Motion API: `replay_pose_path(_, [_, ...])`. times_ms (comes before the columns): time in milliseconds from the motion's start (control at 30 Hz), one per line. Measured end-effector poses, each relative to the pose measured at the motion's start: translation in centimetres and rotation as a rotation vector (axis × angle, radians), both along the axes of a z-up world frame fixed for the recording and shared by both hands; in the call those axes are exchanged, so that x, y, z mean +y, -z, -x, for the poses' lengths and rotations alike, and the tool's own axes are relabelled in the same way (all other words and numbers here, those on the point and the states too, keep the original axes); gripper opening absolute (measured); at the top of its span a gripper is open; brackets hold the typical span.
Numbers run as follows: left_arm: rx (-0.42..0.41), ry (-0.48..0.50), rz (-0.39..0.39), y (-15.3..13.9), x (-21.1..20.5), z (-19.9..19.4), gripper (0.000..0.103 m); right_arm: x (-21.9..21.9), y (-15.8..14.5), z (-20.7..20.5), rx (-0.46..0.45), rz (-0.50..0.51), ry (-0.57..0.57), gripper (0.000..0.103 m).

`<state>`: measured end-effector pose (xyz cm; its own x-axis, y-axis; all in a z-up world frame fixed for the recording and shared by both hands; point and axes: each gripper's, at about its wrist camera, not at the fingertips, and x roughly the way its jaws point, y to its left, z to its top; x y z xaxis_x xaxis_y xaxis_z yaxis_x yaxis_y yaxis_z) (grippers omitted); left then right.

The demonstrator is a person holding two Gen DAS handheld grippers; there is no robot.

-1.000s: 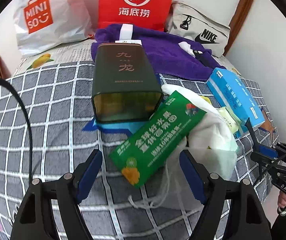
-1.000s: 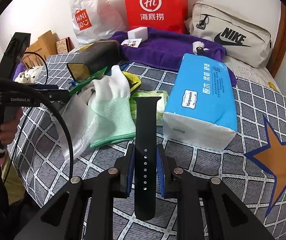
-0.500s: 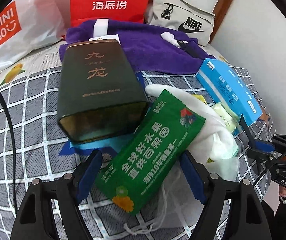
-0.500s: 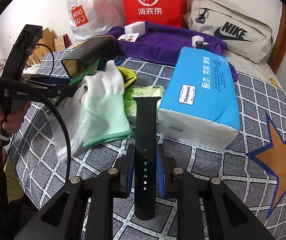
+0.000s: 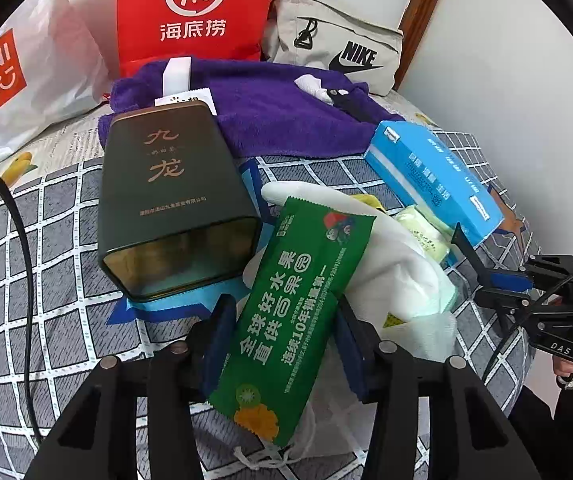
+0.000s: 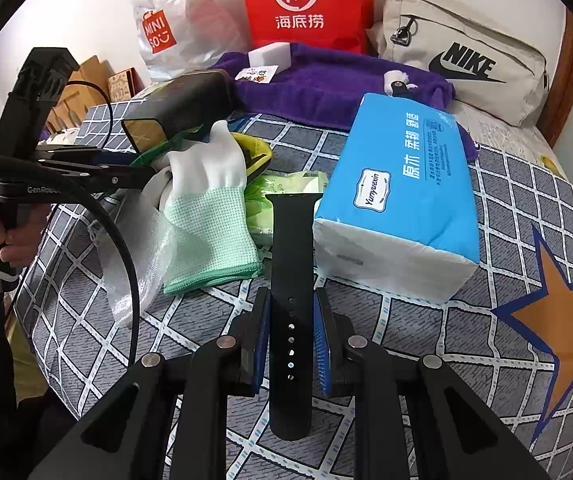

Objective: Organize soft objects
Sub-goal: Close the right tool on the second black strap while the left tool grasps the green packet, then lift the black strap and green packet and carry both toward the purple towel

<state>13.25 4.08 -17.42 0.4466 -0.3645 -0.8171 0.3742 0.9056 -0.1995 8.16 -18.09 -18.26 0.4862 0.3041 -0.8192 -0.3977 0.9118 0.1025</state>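
Checked bedspread (image 5: 46, 240), cluttered. Left gripper (image 5: 282, 344): jaws closing around green packet (image 5: 298, 304) lying on the white glove (image 6: 210, 216); off-centre pinch may crumple or drop it. Right gripper (image 6: 292, 344): clamped on black watch strap (image 6: 290, 280).

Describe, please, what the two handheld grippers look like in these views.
Both grippers, left and right, are black angular frames with silver pivot bolts and blue finger pads. A black cable loops from the left unit, lettered GenRobot; the right one reads DAS.
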Motion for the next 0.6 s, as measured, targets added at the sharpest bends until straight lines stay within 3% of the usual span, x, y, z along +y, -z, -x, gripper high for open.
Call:
replay_pose_path(233, [0.026, 0.016, 0.013, 0.5, -0.3, 0.1, 0.046, 0.0, -0.2, 0.2, 0.001, 0.001, -0.007, 0.021])
replay_pose_path(367, [0.046, 0.018, 0.024, 0.9, -0.4, -0.4, 0.058, 0.0, -0.2, 0.3, 0.003, 0.002, -0.006, 0.021])
replay_pose_path(500, [0.052, 0.011, 0.036, 1.5, -0.4, -0.8, 0.057, 0.1, -0.2, 0.3, 0.003, 0.003, -0.008, 0.021])
replay_pose_path(533, [0.047, 0.011, 0.035, 1.4, -0.4, -0.7, 0.05, 0.1, -0.2, 0.3, 0.003, 0.003, -0.009, 0.021])
replay_pose_path(600, [0.037, 0.011, 0.023, 1.2, -0.3, -0.4, 0.047, 0.1, -0.3, 0.3, 0.001, 0.004, -0.009, 0.021])
